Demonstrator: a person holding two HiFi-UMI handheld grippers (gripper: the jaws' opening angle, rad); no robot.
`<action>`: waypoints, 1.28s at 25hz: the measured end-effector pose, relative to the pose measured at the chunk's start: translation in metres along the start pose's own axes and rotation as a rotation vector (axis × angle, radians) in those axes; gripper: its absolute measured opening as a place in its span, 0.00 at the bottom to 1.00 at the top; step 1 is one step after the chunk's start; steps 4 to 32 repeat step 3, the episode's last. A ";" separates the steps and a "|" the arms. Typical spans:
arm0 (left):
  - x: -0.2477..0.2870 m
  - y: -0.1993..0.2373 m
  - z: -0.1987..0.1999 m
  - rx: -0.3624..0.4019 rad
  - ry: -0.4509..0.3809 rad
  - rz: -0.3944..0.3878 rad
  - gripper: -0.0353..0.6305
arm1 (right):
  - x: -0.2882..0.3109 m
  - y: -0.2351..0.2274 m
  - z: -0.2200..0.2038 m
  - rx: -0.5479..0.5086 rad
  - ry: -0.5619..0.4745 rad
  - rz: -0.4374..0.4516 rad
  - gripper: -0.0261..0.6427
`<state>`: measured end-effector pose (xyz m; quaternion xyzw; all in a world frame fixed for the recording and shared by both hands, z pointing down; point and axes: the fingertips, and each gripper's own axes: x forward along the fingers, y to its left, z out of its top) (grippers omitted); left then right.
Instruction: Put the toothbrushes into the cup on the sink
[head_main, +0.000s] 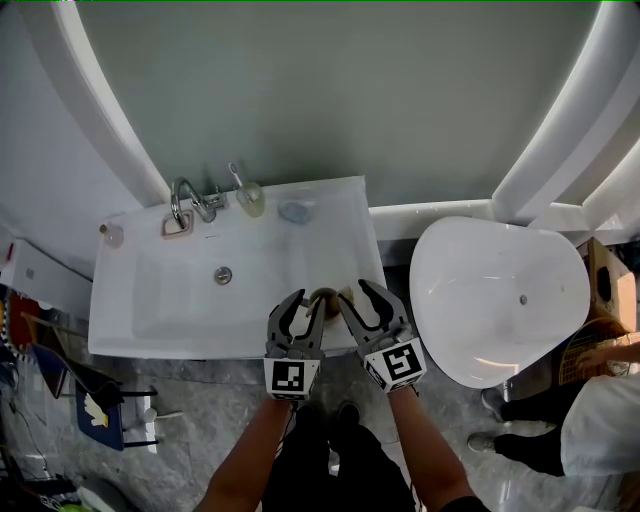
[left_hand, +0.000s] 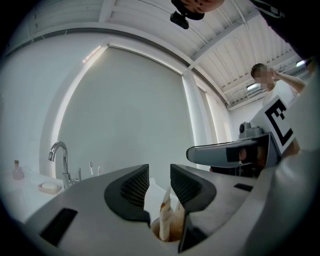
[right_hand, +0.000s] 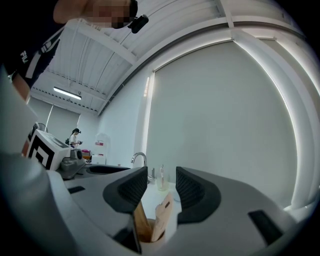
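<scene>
A brown cup (head_main: 325, 298) stands at the front edge of the white sink (head_main: 150, 310), with paper-wrapped packets (left_hand: 166, 209) sticking up out of it. My left gripper (head_main: 303, 306) is open just left of this cup and my right gripper (head_main: 361, 301) is open just right of it. In both gripper views the packets (right_hand: 161, 216) rise in front of the gap between the jaws, and neither gripper holds them. At the back of the sink a clear cup (head_main: 249, 198) holds a toothbrush (head_main: 236, 177), next to the faucet (head_main: 186, 200).
A soap dish (head_main: 177, 225), a small bottle (head_main: 110, 235) and a bluish dish (head_main: 293, 211) sit along the sink's back. A white oval basin (head_main: 500, 295) stands to the right. A person (head_main: 590, 420) stands at the lower right, and clutter lies on the floor at the left.
</scene>
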<state>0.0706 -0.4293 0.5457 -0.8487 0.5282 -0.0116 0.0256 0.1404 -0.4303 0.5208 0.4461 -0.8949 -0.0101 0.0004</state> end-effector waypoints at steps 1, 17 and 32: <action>0.000 0.000 0.007 0.008 0.004 -0.001 0.26 | 0.000 0.000 0.005 0.003 0.004 -0.001 0.32; 0.000 0.000 0.025 0.026 0.008 -0.002 0.26 | -0.001 0.000 0.014 0.010 0.009 -0.004 0.32; 0.000 0.000 0.025 0.026 0.008 -0.002 0.26 | -0.001 0.000 0.014 0.010 0.009 -0.004 0.32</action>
